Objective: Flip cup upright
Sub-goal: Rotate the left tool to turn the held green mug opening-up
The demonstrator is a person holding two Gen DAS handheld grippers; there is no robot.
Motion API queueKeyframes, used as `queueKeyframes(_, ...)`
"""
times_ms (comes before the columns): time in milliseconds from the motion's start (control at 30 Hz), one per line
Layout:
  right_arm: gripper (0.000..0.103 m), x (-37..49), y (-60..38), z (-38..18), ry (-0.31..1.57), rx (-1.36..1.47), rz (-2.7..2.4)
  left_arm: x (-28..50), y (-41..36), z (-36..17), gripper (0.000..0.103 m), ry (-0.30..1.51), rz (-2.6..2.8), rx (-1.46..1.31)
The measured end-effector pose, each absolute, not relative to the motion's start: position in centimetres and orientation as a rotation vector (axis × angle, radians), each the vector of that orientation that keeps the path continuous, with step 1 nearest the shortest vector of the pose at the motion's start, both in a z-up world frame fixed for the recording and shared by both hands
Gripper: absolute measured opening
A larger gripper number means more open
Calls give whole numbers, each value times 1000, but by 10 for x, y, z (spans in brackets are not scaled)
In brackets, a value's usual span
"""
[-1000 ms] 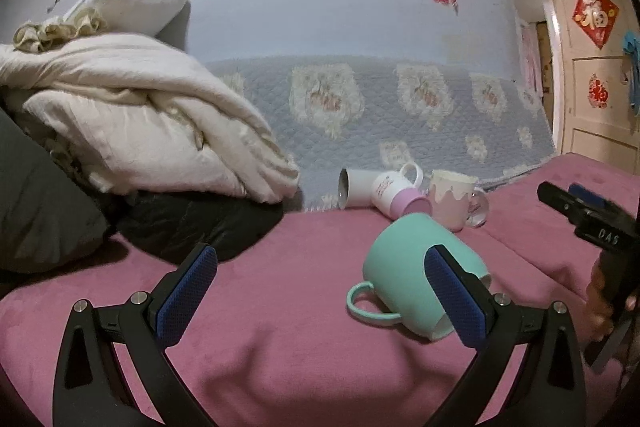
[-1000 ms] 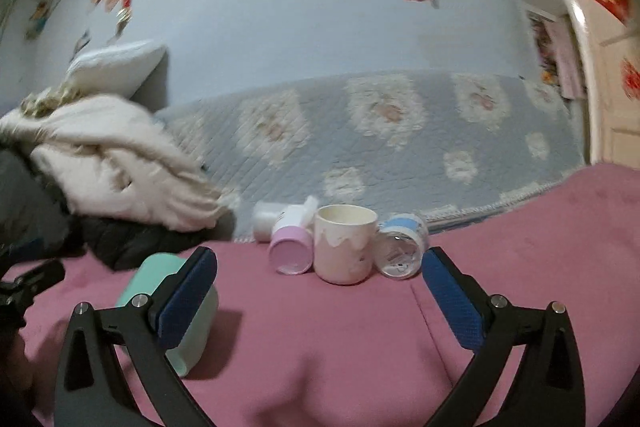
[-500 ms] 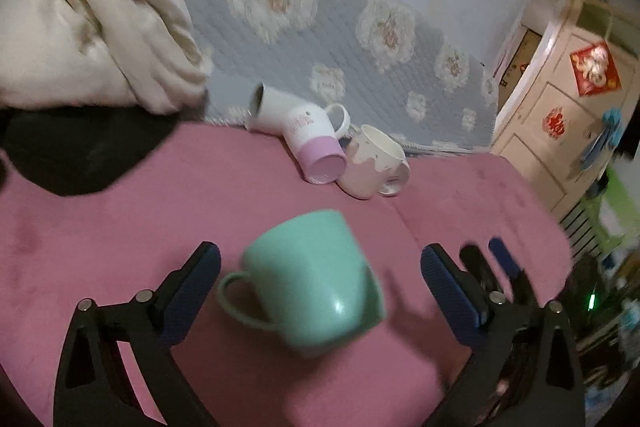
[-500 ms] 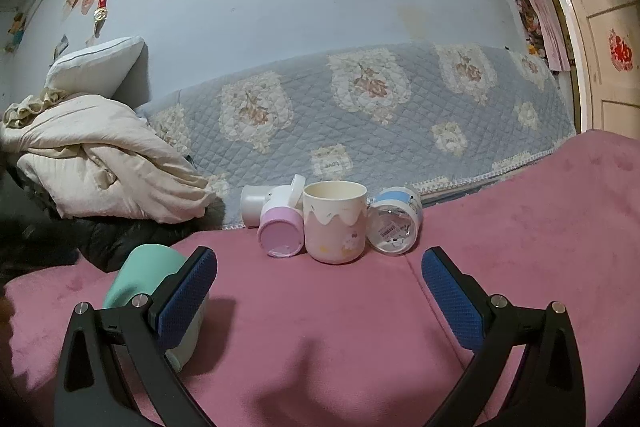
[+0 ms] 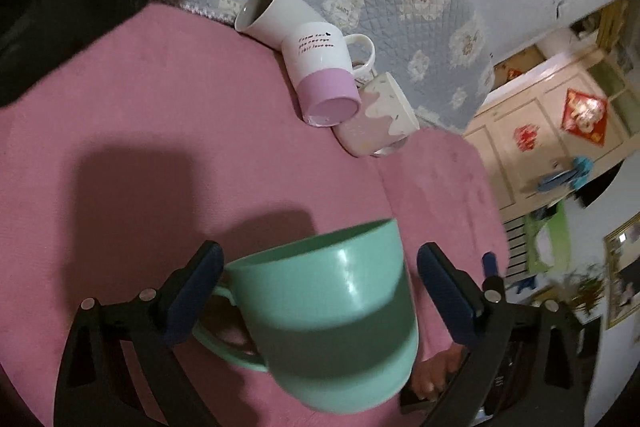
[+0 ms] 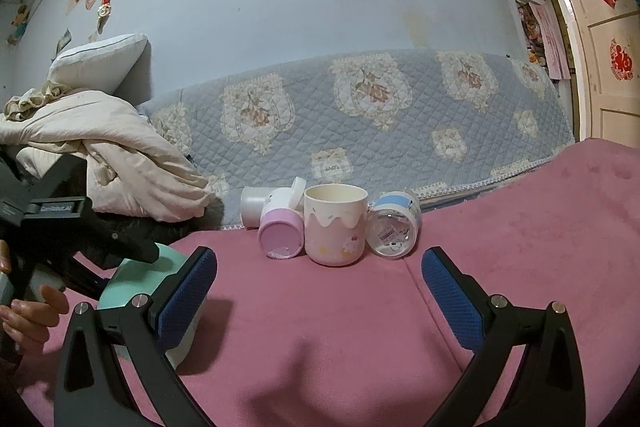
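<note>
A mint green mug [image 5: 336,319] lies tipped on the pink bedspread [image 5: 160,131], handle to the left. My left gripper [image 5: 320,291] is open with its blue pads either side of the mug, not touching it. In the right wrist view the mug [image 6: 132,287] shows at the lower left, partly hidden by the left gripper's black body [image 6: 60,227]. My right gripper [image 6: 320,291] is open and empty over the bedspread, to the right of the mug.
Several other cups cluster at the back: a white and lilac mug [image 6: 280,227] on its side, an upright pink cup [image 6: 336,223], a blue-rimmed glass [image 6: 394,227]. Folded cream bedding [image 6: 100,155] lies at the left. A quilted grey cover [image 6: 360,115] lines the wall.
My left gripper has tilted downward and closed in on the green mug, which now sits between its pads. The right gripper has barely moved.
</note>
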State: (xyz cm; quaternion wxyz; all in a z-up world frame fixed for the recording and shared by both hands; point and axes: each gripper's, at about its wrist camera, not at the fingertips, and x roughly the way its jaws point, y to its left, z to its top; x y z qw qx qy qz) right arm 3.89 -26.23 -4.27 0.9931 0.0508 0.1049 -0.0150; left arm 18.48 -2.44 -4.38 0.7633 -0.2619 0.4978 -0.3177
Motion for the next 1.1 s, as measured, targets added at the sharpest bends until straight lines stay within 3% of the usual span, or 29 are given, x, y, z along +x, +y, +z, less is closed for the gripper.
queueKeyframes(200, 103, 37, -263, -45, 216, 102, -31, 186, -22, -53, 92, 1082, -705, -605)
queueKeyframes(333, 103, 36, -264, -46, 211, 104, -31, 165, -26, -30, 91, 956, -641, -477)
queueKeyframes(367, 103, 37, -264, -45, 213, 103, -31, 160, -28, -23, 78, 914, -626, -432)
queueKeyframes(400, 103, 37, -264, -45, 213, 102, -31, 152, -29, -13, 20, 854, -636, -391)
queueKeyframes(433, 103, 37, -264, -45, 213, 103, -31, 147, -32, -2, 24, 817, -638, -341)
queueKeyframes(600, 103, 37, -264, -45, 213, 103, -30, 135, -34, 19, 18, 739, -592, -223)
queueKeyframes(667, 103, 37, -264, -45, 214, 102, -30, 135, -35, 15, 26, 726, -540, -192)
queueKeyframes(733, 103, 37, -264, -45, 216, 100, -30, 135, -36, 11, 58, 701, -490, -147)
queueKeyframes(800, 103, 37, -264, -45, 213, 102, -31, 134, -36, 7, 77, 679, -448, -116)
queueKeyframes(1033, 103, 36, -264, -46, 217, 105, -22, 145, -17, -11, 102, 717, -389, -175)
queueKeyframes(1100, 103, 36, -265, -45, 217, 107, -19, 145, -11, -17, 103, 731, -397, -231)
